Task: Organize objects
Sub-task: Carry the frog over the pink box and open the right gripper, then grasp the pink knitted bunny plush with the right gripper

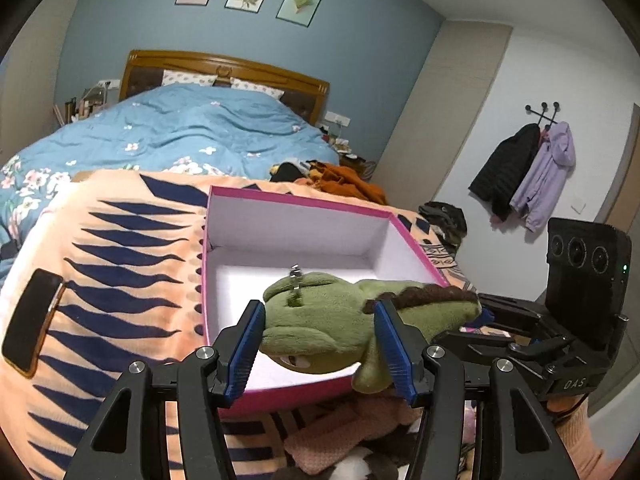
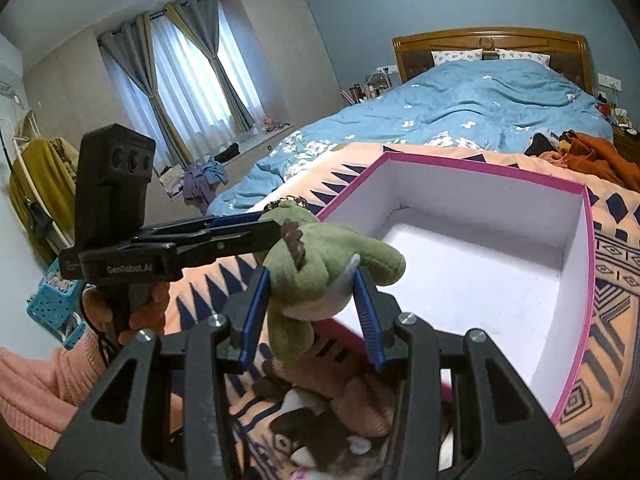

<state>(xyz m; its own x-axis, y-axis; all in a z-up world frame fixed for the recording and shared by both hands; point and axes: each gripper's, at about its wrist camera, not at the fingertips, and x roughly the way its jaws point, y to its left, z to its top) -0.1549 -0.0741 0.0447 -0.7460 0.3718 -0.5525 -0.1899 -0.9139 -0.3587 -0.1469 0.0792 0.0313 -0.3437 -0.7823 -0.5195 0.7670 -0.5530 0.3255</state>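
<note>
A green plush dinosaur (image 1: 332, 316) with a brown ridge and a metal key ring hangs over the near rim of an open pink box (image 1: 304, 200) with a white inside. My left gripper (image 1: 320, 344) is shut on the dinosaur's head. My right gripper (image 2: 312, 300) is shut on its body (image 2: 316, 268). The right gripper also shows in the left wrist view (image 1: 484, 316), reaching in from the right. The left gripper shows in the right wrist view (image 2: 264, 220), coming from the left. The box (image 2: 480, 172) lies on an orange and navy patterned blanket (image 1: 120, 272).
A black phone (image 1: 30, 322) lies on the blanket at left. Pink knit cloth and other soft toys (image 2: 328, 432) lie under the grippers. Orange clothes (image 1: 344, 184) sit behind the box. The bed has a blue floral duvet (image 1: 180, 128). Coats (image 1: 528, 172) hang on the wall.
</note>
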